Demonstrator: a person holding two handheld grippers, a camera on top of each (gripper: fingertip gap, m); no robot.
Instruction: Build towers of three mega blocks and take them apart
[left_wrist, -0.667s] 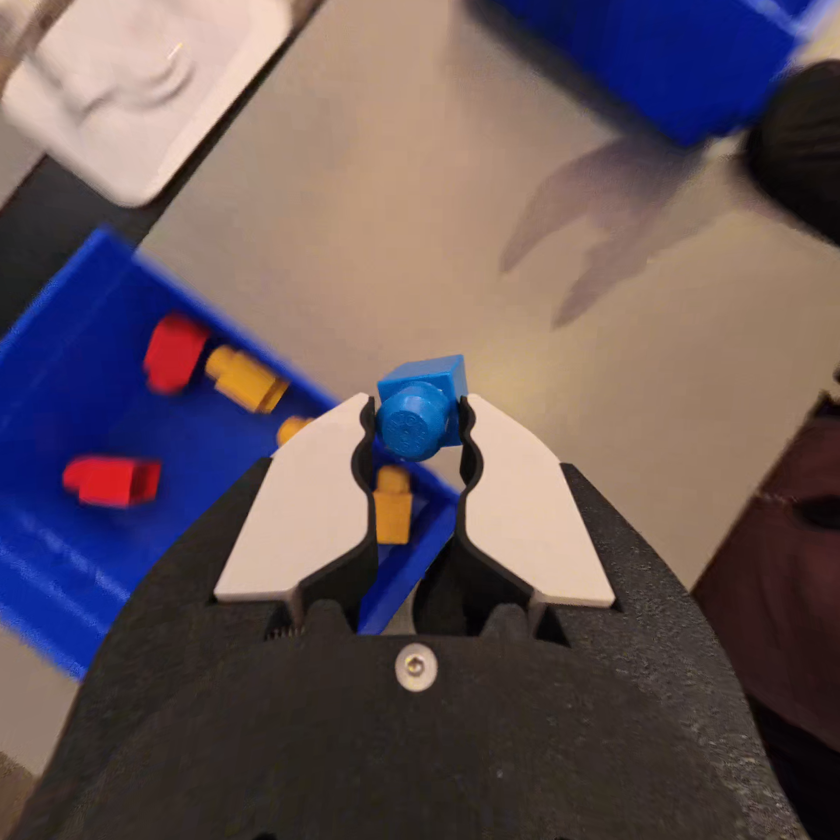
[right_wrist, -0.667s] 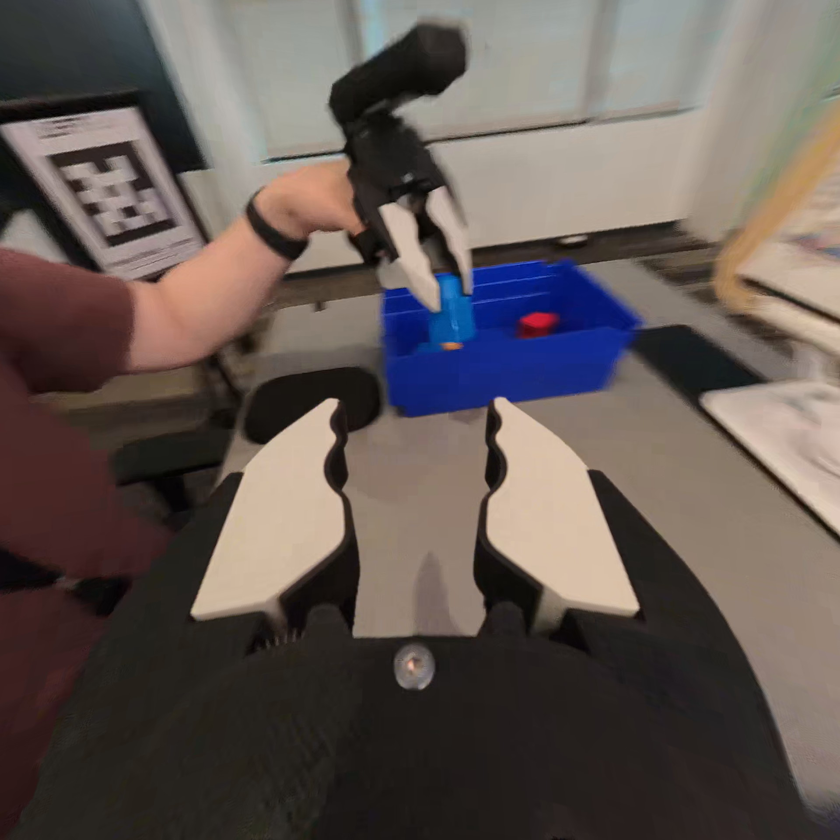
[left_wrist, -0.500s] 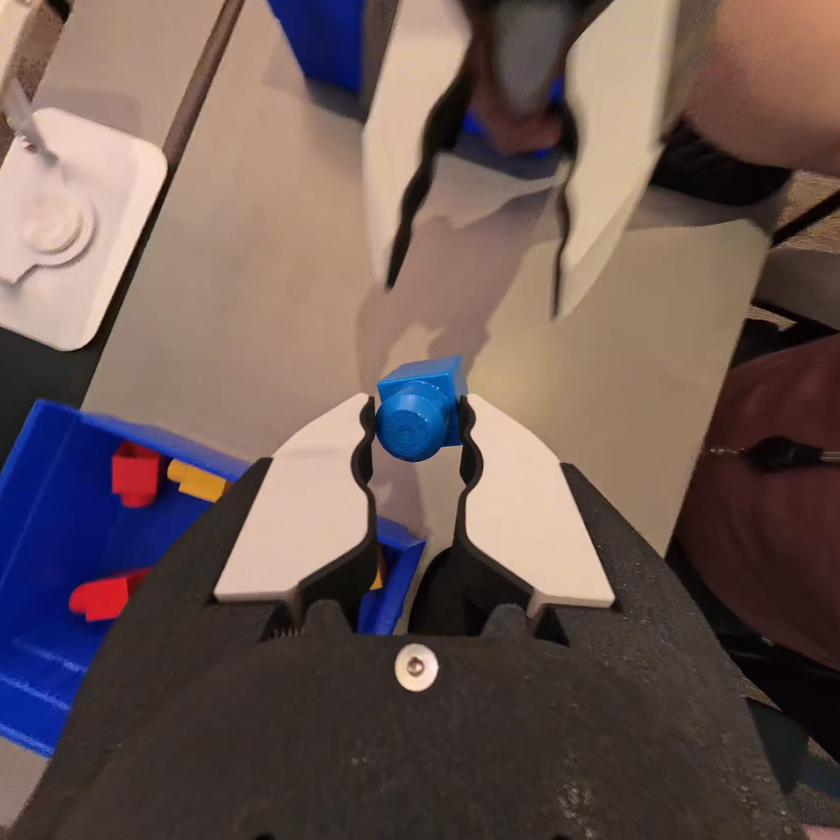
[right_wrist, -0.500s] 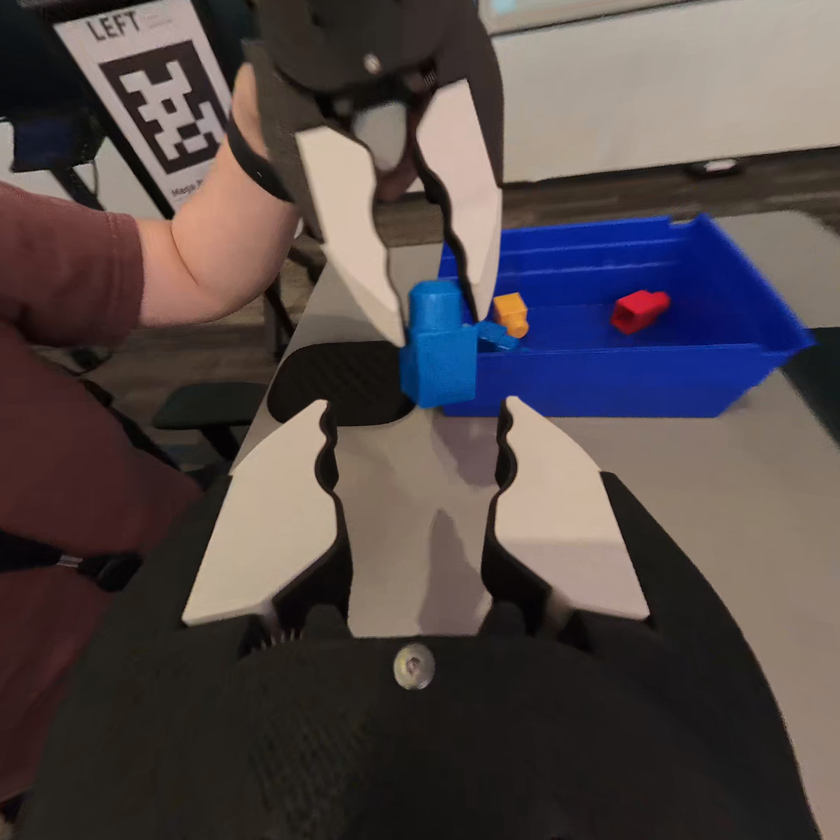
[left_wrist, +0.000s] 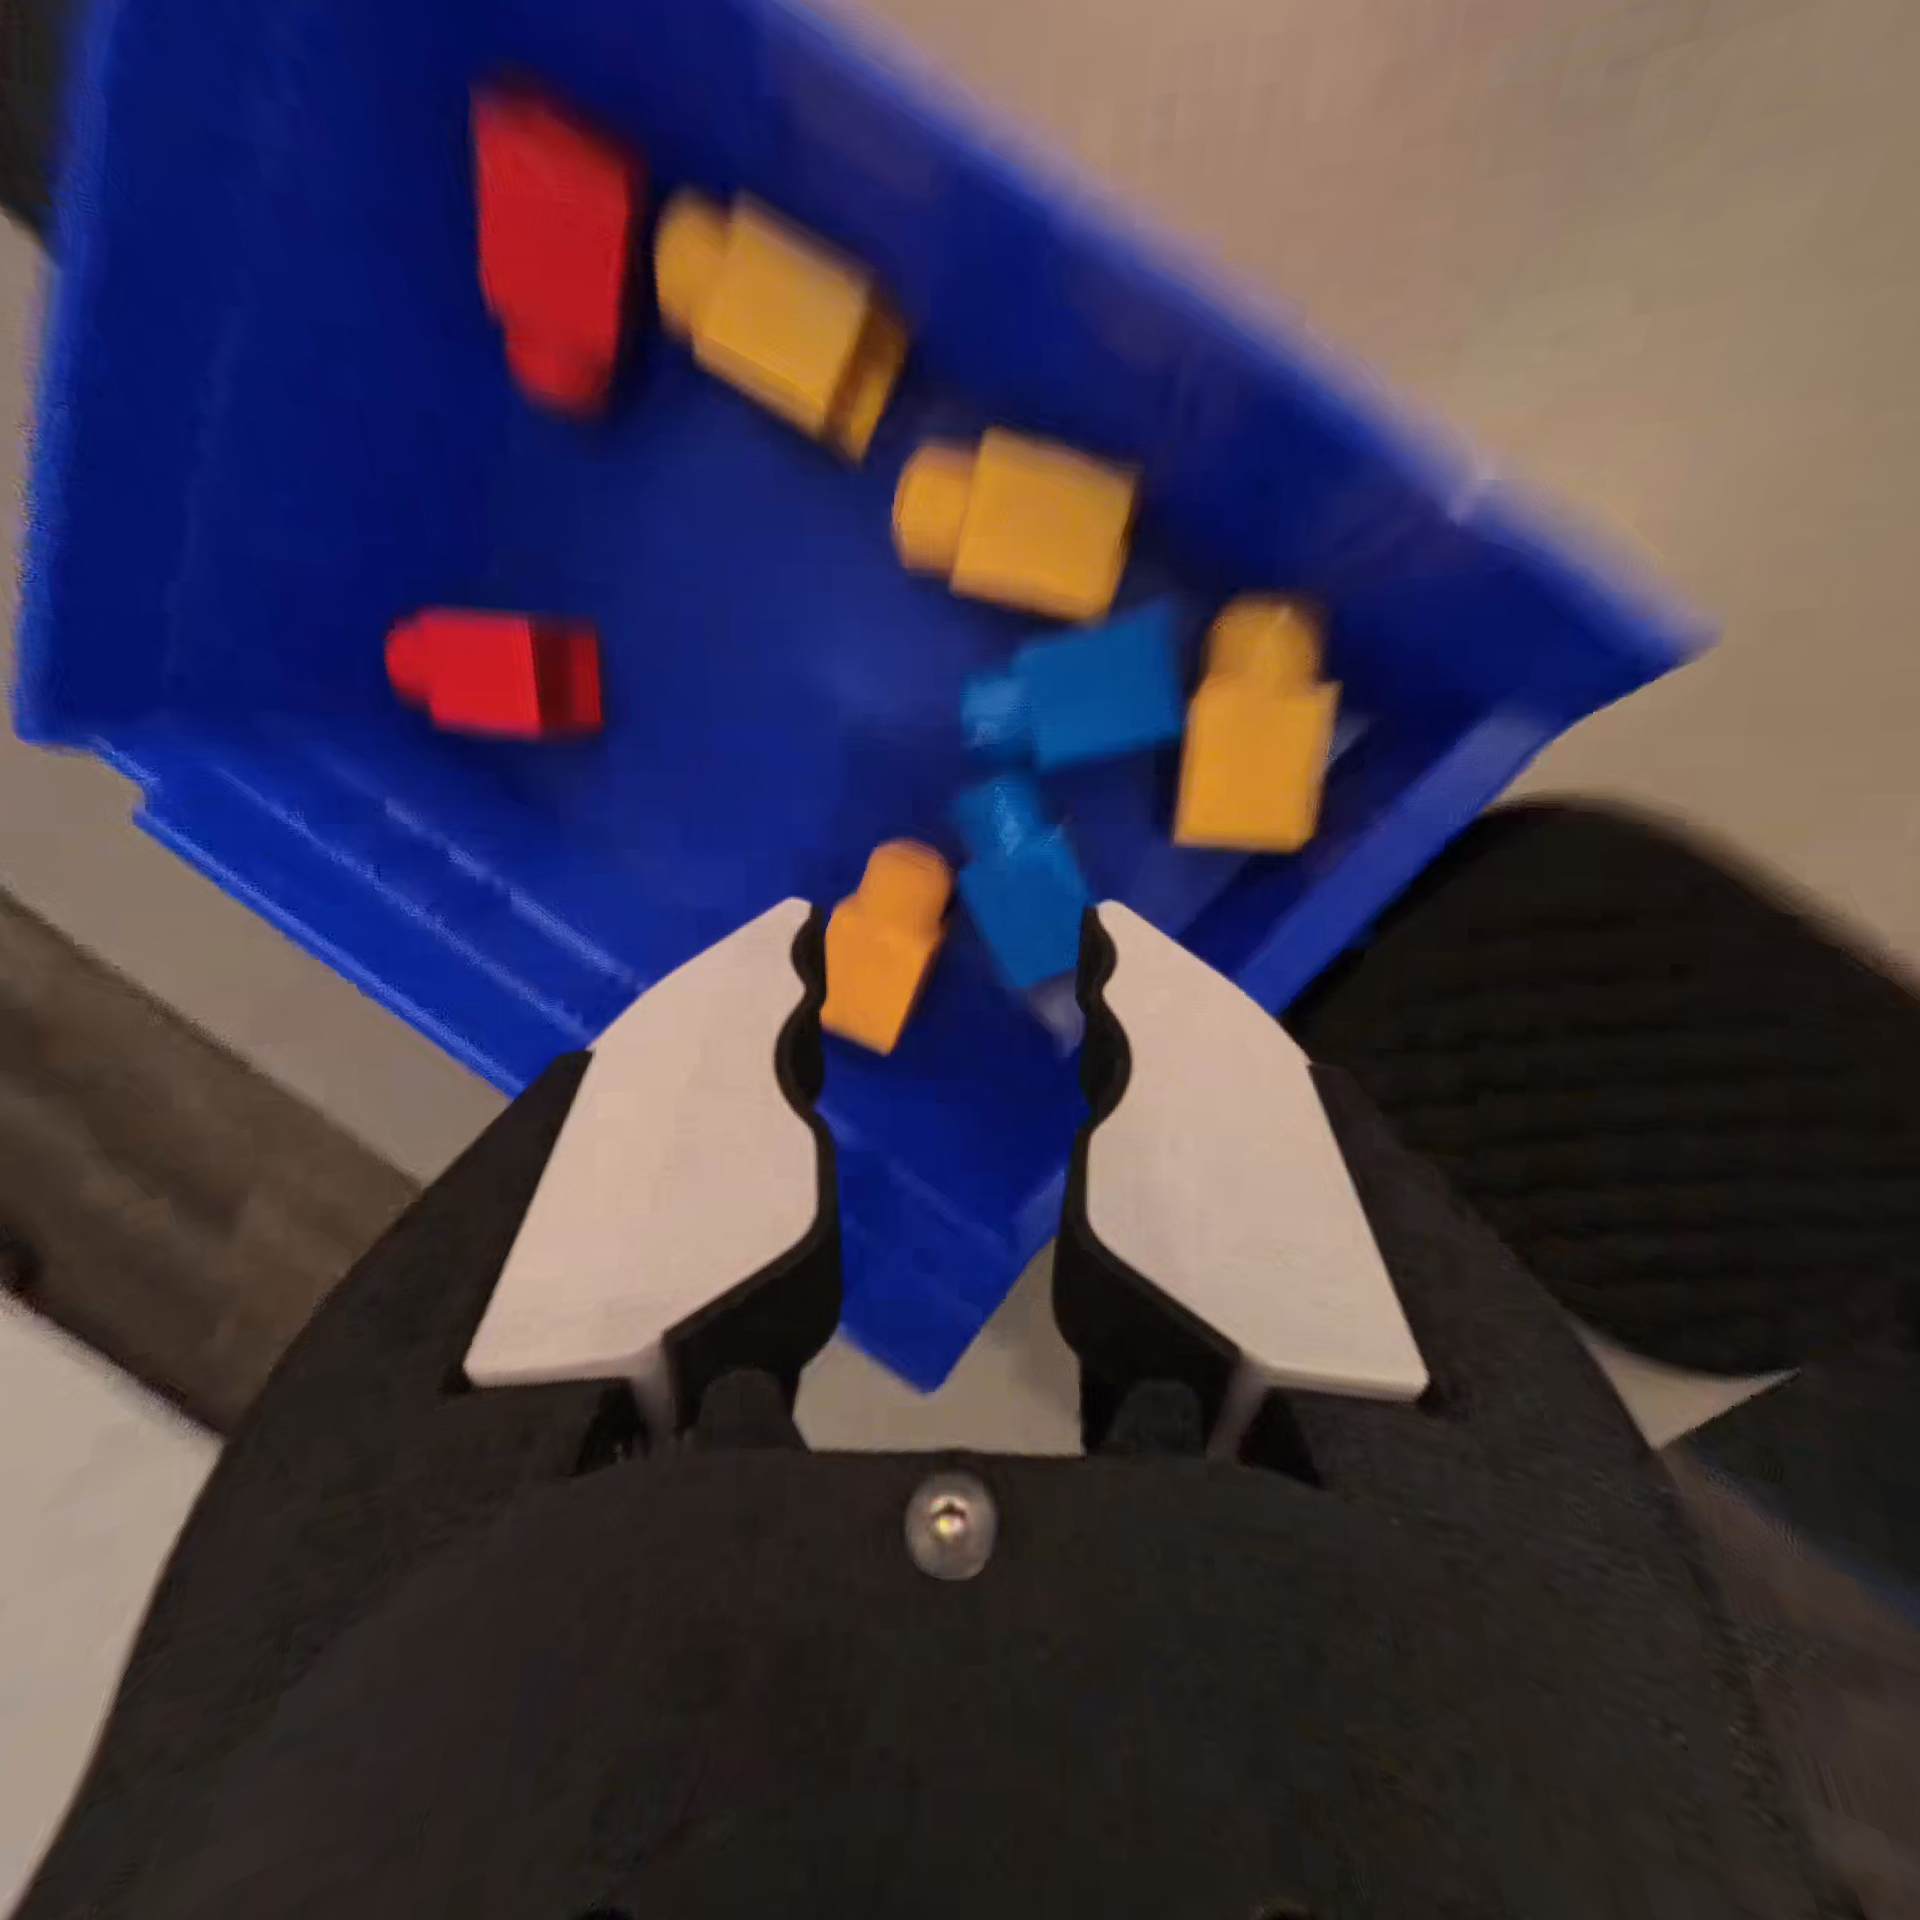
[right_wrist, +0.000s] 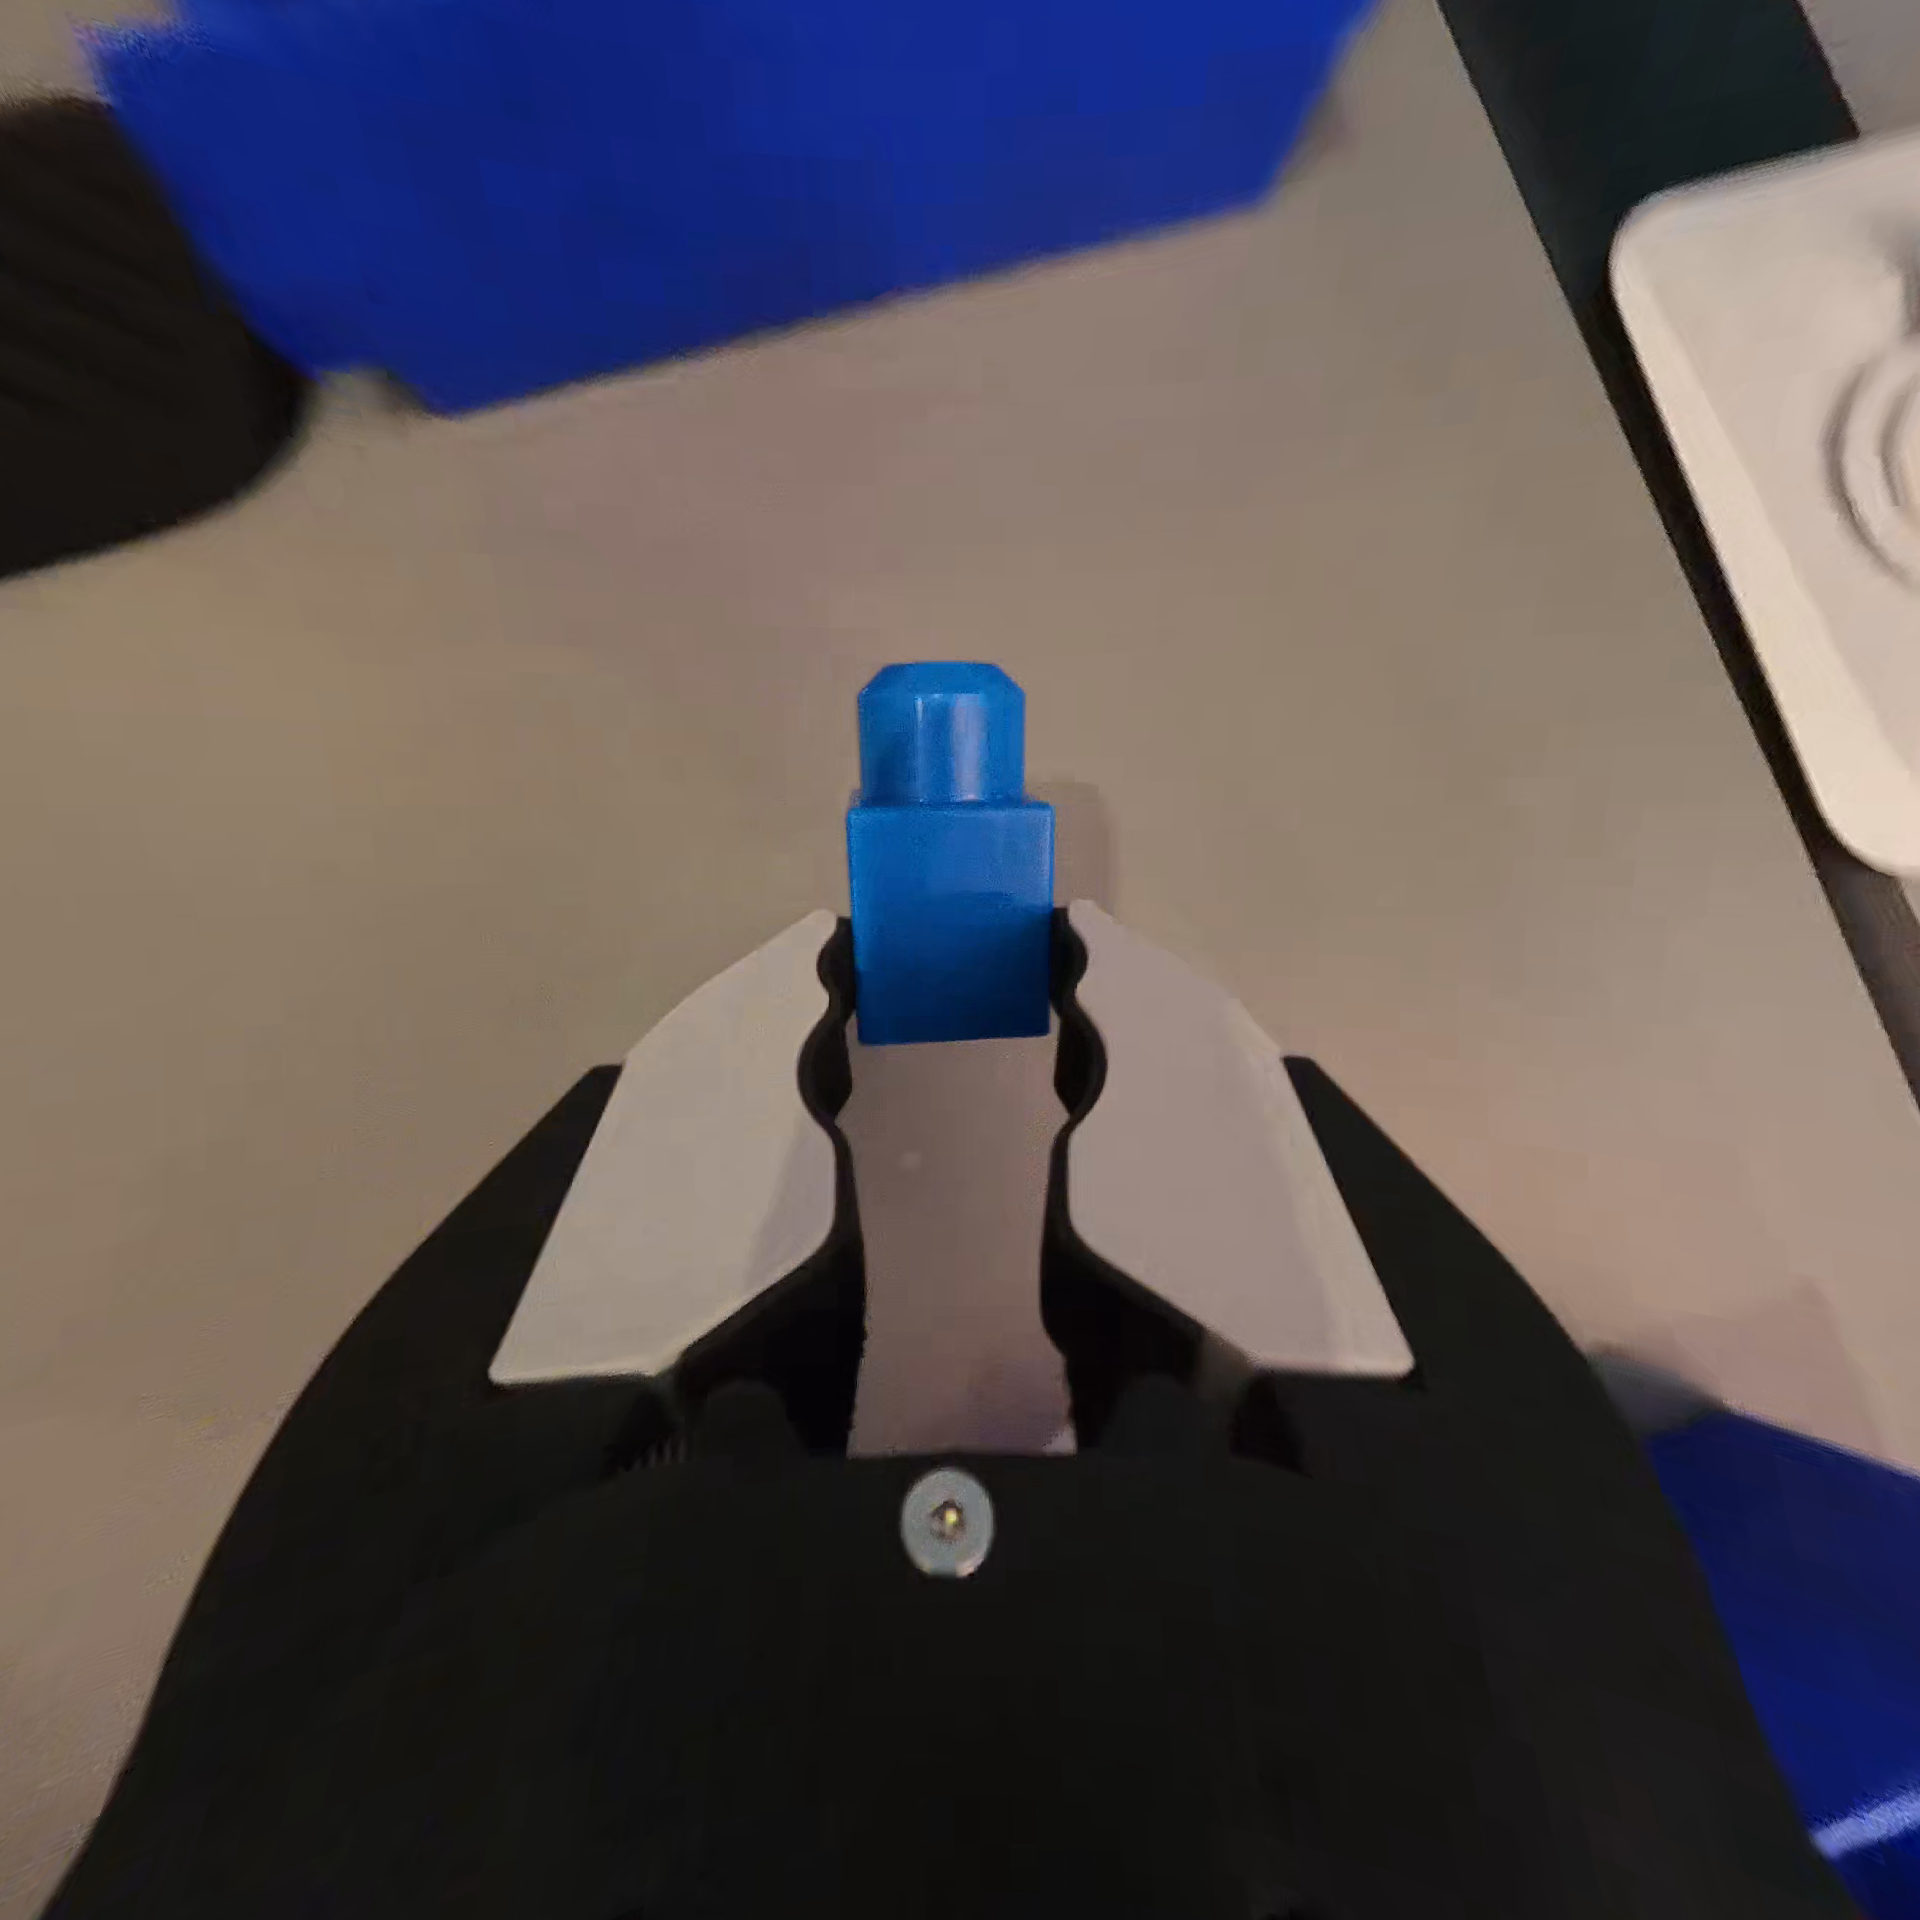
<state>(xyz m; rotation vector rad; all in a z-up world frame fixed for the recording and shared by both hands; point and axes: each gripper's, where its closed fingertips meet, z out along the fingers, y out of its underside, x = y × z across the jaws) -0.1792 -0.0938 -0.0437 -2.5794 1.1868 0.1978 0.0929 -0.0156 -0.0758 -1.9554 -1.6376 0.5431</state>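
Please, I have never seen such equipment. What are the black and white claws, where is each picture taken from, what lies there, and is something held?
There is no robot here: a person holds a two-finger gripper in each hand, and a camera on each gripper looks forward along its fingers. Hence the two pictures.

The left view shows the left gripper open above a blue bin. In the bin lie red blocks, orange blocks and blue blocks. An orange block and a blue one appear between the fingers, but the blurred picture does not show the pads pressing on them.

The right view shows the right gripper shut on a blue block, stud pointing away, above the grey table. A white tray lies at the right edge.
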